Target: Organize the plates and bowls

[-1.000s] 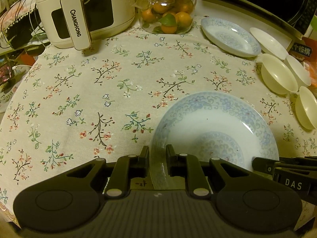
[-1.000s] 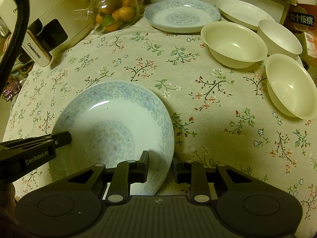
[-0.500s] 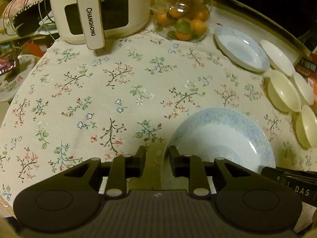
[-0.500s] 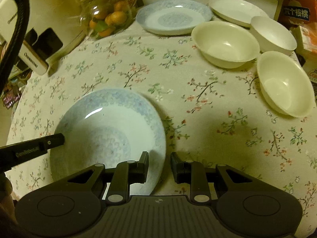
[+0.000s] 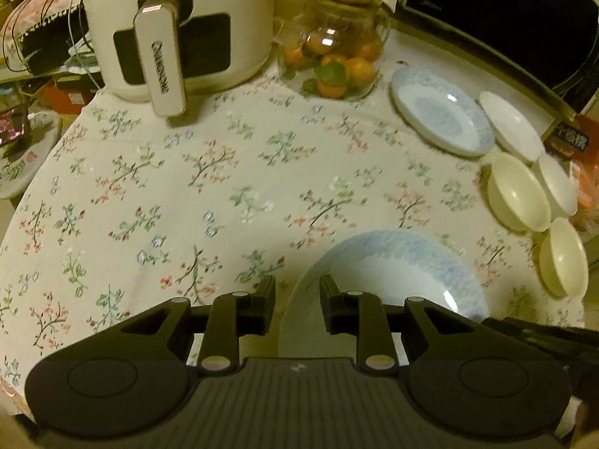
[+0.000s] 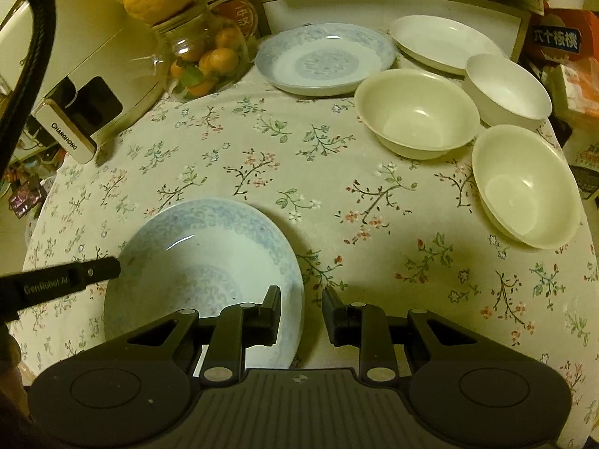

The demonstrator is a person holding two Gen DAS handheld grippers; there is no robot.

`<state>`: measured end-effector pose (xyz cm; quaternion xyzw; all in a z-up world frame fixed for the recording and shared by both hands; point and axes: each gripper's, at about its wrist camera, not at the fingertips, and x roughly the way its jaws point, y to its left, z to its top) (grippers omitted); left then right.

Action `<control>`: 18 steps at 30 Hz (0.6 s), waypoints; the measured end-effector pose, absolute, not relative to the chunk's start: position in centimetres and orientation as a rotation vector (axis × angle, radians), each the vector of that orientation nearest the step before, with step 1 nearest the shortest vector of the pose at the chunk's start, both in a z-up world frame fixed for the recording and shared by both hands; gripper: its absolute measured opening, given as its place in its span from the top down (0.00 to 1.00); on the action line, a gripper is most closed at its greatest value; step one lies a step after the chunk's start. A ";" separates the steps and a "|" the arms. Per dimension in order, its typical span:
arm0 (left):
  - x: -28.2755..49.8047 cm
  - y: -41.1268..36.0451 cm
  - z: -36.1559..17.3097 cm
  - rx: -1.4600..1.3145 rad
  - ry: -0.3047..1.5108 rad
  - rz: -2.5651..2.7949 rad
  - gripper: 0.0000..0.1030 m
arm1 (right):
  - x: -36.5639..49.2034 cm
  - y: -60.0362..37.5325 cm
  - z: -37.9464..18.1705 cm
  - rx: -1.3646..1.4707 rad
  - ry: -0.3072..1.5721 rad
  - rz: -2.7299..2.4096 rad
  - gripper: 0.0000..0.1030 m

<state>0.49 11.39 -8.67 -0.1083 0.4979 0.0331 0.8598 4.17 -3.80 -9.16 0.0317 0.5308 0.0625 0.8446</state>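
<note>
Left tongs [image 5: 295, 295] and right tongs [image 6: 301, 308] spread astride blue plate [image 6: 202, 254] rim, cream bowls [image 6: 415, 112] beyond

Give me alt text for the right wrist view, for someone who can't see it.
The right gripper straddles the rim of a blue-patterned plate on a floral tablecloth, and the left gripper's finger reaches its far edge. Beyond lie a second patterned plate, a white plate and three bowls; an orange jar stands top left.
</note>
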 end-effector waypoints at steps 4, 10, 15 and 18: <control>1.2 10.7 -7.5 -0.235 1.021 0.050 0.78 | 4.5 -3.7 -8.6 0.068 1.104 0.138 0.77; 3.0 9.2 -5.9 -0.217 0.975 0.017 0.78 | 5.7 -4.7 -7.2 0.096 1.063 0.115 0.77; 5.1 7.8 -5.4 -0.205 0.955 -0.008 0.78 | 7.3 -6.2 -6.0 0.181 1.055 0.101 0.77; 6.6 7.1 -5.5 -0.198 0.943 -0.015 0.77 | 8.1 -6.8 -5.3 0.195 1.033 0.083 0.77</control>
